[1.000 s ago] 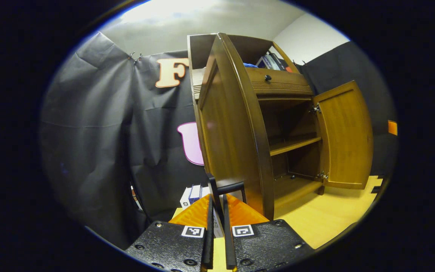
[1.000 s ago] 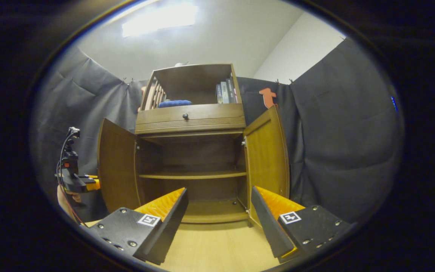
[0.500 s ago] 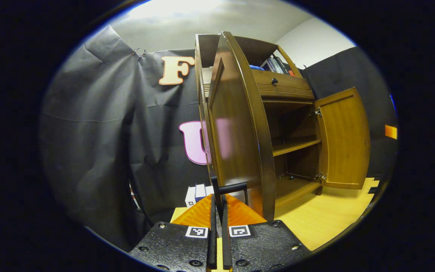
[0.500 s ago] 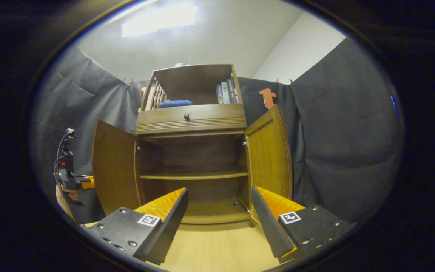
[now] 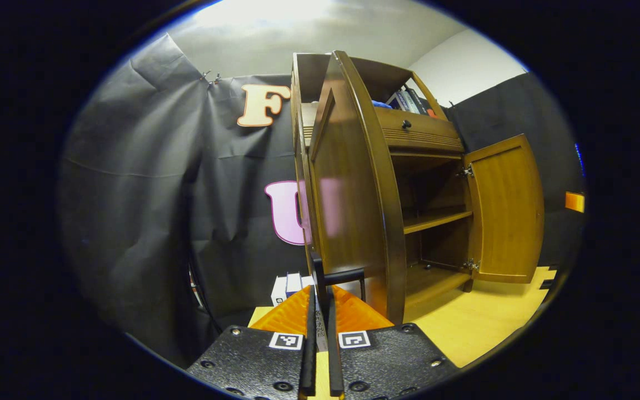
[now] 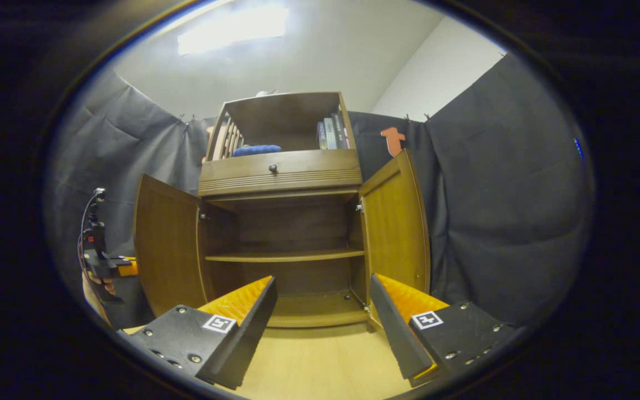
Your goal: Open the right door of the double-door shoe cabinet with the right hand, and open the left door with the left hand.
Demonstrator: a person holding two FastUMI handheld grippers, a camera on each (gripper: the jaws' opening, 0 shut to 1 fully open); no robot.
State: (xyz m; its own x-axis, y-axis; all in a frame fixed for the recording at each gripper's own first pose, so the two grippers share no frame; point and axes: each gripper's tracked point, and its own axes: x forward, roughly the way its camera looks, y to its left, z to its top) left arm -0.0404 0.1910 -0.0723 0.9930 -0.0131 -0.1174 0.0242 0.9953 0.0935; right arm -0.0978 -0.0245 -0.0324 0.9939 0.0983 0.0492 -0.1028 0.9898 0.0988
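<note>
Shoe cabinet (image 6: pixel 284 222) stood against the booth's black cloth wall with both doors swung wide. In the left gripper view the left door (image 5: pixel 348 189) was seen almost edge-on and hid much of the interior behind it; its dark bar handle (image 5: pixel 339 276) sat just above the left gripper (image 5: pixel 320 311), whose fingers were drawn nearly together around the handle's thin upright part. Whether both fingers actually pressed on it was hard to make out. Small boxes (image 5: pixel 289 284) on the floor were partly hidden behind that gripper.

In the right gripper view the right gripper (image 6: pixel 323 311) hung low in front of the cabinet, fingers spread wide and holding nothing, well short of the right door (image 6: pixel 395 222). The inner shelf (image 6: pixel 286 256) showed bare. At the left edge the other gripper's body and the hand (image 6: pixel 100 283) holding it were small and partly cut off beside the left door. Books (image 6: pixel 331 132) and a blue item (image 6: pixel 256 149) sat in the top compartment above the drawer (image 6: pixel 278 169).
</note>
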